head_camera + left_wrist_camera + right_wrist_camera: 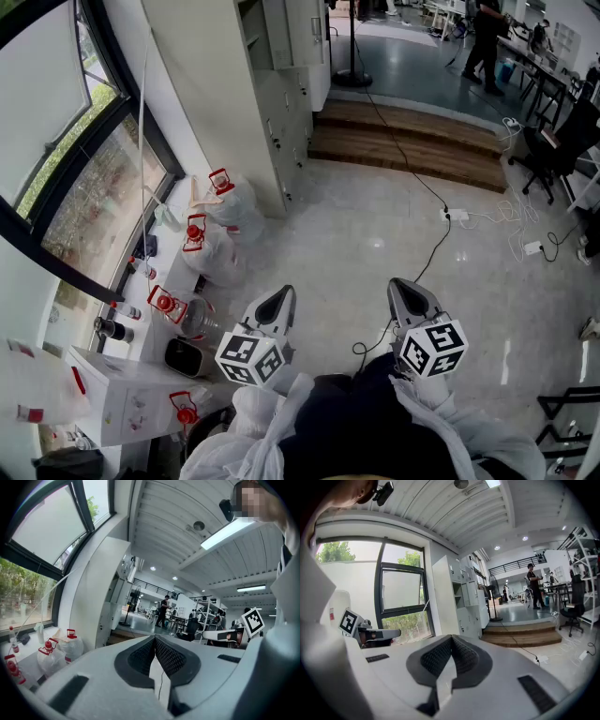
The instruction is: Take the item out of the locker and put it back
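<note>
Holding our left tongs (279, 298) and right tongs (406, 287) side by side, both pressed together, lockers (277, 98) well ahead

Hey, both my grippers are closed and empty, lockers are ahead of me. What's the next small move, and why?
Probably step toward the lockers, ahead to the left. The left gripper and right gripper are both shut and empty, and floor lies between them and the lockers, which look out of reach.
</note>
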{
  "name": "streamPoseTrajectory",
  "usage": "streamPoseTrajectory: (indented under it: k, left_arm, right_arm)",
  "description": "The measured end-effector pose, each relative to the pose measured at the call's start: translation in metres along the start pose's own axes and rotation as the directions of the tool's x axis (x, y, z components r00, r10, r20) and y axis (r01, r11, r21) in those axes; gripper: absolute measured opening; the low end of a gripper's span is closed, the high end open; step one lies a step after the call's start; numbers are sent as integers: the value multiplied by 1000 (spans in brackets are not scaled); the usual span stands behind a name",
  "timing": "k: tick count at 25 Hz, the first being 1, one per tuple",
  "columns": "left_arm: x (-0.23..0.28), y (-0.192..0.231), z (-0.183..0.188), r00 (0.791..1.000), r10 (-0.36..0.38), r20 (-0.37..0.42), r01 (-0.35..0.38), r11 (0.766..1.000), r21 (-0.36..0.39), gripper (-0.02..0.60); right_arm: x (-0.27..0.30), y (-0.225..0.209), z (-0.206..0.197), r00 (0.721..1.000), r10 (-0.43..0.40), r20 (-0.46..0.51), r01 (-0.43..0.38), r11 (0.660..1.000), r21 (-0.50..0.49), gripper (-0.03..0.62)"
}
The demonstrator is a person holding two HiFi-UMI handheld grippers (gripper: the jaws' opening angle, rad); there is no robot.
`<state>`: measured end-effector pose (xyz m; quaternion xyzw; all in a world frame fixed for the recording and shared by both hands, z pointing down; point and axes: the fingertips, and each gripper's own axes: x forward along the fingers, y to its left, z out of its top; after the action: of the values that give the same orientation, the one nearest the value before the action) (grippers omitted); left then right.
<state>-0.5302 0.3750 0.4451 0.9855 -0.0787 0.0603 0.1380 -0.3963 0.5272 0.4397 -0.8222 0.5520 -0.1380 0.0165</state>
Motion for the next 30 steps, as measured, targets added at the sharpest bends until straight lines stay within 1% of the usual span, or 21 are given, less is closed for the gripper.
streamPoseTrajectory:
  k: [9, 13, 16, 19, 23, 30]
  left_arm:
    - [-9, 6, 0, 1000, 16, 4, -16, 1000, -11, 8]
    - [-6, 7, 0, 1000, 25, 12, -25, 999, -23, 8]
    - [1, 7, 2, 1000, 25, 16, -24, 1000, -14, 8]
    - [9, 14, 3, 999, 35, 19, -35, 999, -9, 8]
    - [27, 30, 5, 998, 60, 17, -59, 998, -26, 8]
    - [79, 52, 18, 996, 84, 17, -83, 996, -28, 8]
  right_arm:
    - [0, 6, 0, 1000, -20, 8, 20, 1000, 18, 0]
    - [1, 5, -2, 1000, -13, 0, 13, 1000, 23, 0]
    - [7, 1, 0, 1000, -2, 4, 2, 1000, 30, 0]
    - [20, -2, 3, 1000, 17, 7, -17, 999, 29, 0]
    - [44, -9, 8, 999, 38, -6, -38, 999, 19, 0]
    - [97, -41, 18, 997, 66, -29, -66, 998, 22, 0]
